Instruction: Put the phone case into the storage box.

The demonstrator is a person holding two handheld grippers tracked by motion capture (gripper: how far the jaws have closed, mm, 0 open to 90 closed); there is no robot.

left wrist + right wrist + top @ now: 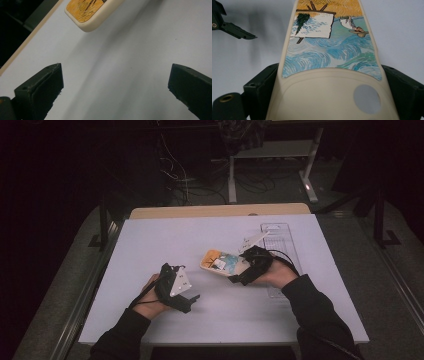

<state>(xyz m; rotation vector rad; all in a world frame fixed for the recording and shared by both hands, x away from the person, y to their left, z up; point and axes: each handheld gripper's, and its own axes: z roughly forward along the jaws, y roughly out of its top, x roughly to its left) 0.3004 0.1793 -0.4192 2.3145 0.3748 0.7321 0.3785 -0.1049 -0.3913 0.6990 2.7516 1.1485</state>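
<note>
Near the tabletop's [150, 235] front edge, the left gripper [192, 299] hangs with jaws spread wide, holding nothing. Toward the middle, the right gripper [235, 276] pinches the phone case [329, 75] by its long sides at the camera-hole end, lifted off the surface. It looks light, thin and slightly flexible, with smooth rims; gripping across the edges seems safest.

The high view looked down and forward over the white table [165, 245]. Each gripper view peered low along its jaws, both catching the painted phone case [329, 50] close up.
</note>
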